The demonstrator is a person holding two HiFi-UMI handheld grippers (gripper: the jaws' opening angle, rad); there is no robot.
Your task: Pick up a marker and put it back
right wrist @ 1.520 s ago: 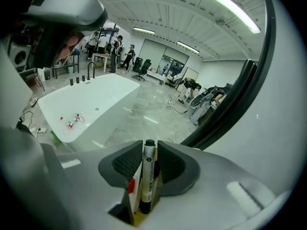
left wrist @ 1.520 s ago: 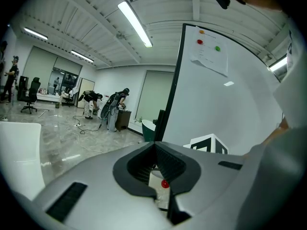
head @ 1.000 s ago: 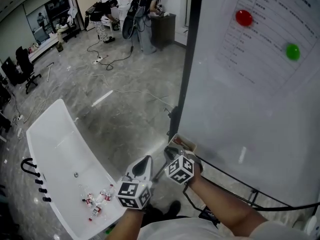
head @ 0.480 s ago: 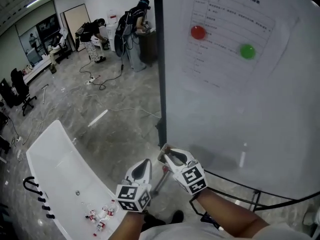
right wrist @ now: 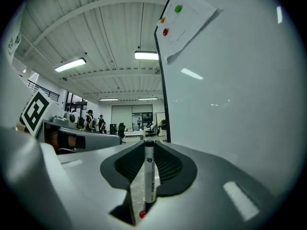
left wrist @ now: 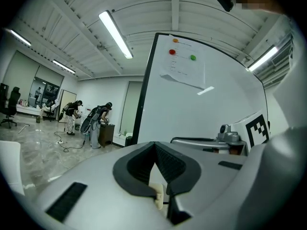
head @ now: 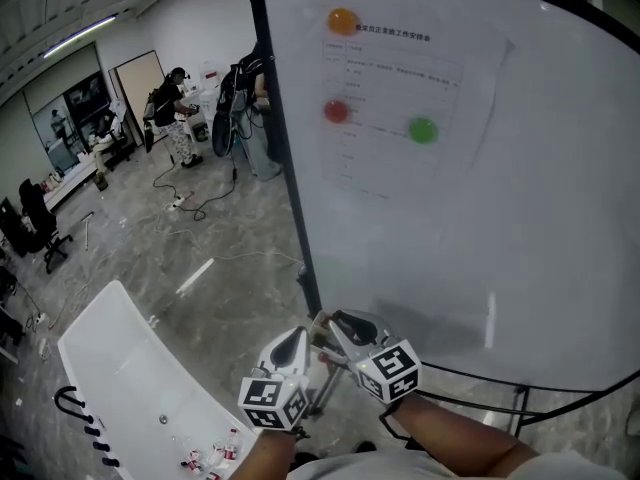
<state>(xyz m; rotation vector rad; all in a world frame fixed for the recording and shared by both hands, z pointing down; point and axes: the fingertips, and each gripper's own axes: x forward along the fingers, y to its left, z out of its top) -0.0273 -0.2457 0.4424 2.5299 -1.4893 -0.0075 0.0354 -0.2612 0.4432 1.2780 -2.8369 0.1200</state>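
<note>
My right gripper (head: 338,326) is shut on a marker (right wrist: 149,171), a white barrel with a black end that stands upright between the pads. It hovers just in front of the lower left corner of the whiteboard (head: 480,218). My left gripper (head: 296,338) sits right beside it on the left, and its jaws meet at the tips with nothing held between them (left wrist: 154,150). In the left gripper view the right gripper's body (left wrist: 230,140) shows close by, in front of the board.
A paper sheet (head: 400,98) hangs on the board under orange (head: 342,20), red (head: 336,111) and green (head: 423,129) magnets. The board's black frame (head: 480,383) runs below. A long white tub (head: 120,368) with small bottles lies on the floor at lower left. People (head: 175,118) stand far back.
The head view has swung up, so the whiteboard and its paper now fill more of the picture. Both grippers stay close together below the board, the right still holding the marker.
</note>
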